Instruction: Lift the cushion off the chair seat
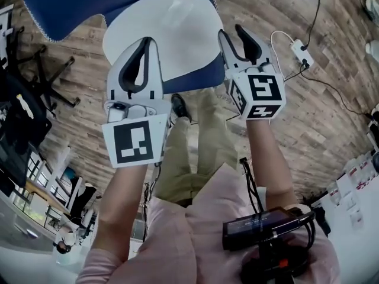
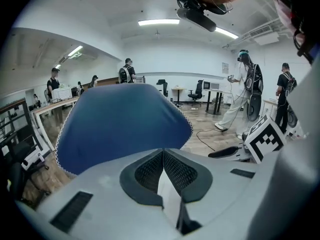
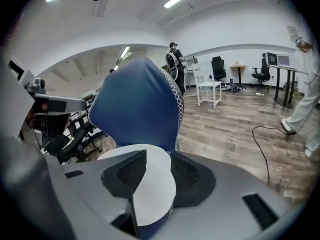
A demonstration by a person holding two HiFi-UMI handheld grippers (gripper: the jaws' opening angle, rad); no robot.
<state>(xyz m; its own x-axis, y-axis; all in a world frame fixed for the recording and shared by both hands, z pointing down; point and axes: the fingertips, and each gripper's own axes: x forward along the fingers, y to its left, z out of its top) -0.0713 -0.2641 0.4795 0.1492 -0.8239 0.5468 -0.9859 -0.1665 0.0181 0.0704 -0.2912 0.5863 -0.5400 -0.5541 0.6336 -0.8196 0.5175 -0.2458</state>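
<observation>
Blue cloth with a white zigzag trim, and it was up! The cushion [image 1: 172,28] hung in the air between the two grippers, white face turned to the head camera, blue face away. Wood floor [image 1: 308,111] showed on both sides of it, and no chair seat could be seen beneath it. The left gripper [image 1: 147,45] had the near edge close to its left corner, and the right gripper [image 1: 238,33] had it close to the right corner. I'd judge the hold at both corners was chosen so the soft pad would hang spread rather than fold or swing. Seen from the left gripper view, those jaws were clenched down to a sliver, a thin white strip of cushion pinched between the ribbed pads, with the blue bulk rising beyond the tips. Seen from the right gripper view, the jaws stood wider but were full: a broad white lip of the cushion filled the gap, with the blue underside and trim peeking out below, so that side was gripping too. The far edge curled upward, blue side toward both gripper cameras. By the look of it the lift was as good as made. The worry was the left side, where so slim a bite on the edge could slip if the cushion sagged.
</observation>
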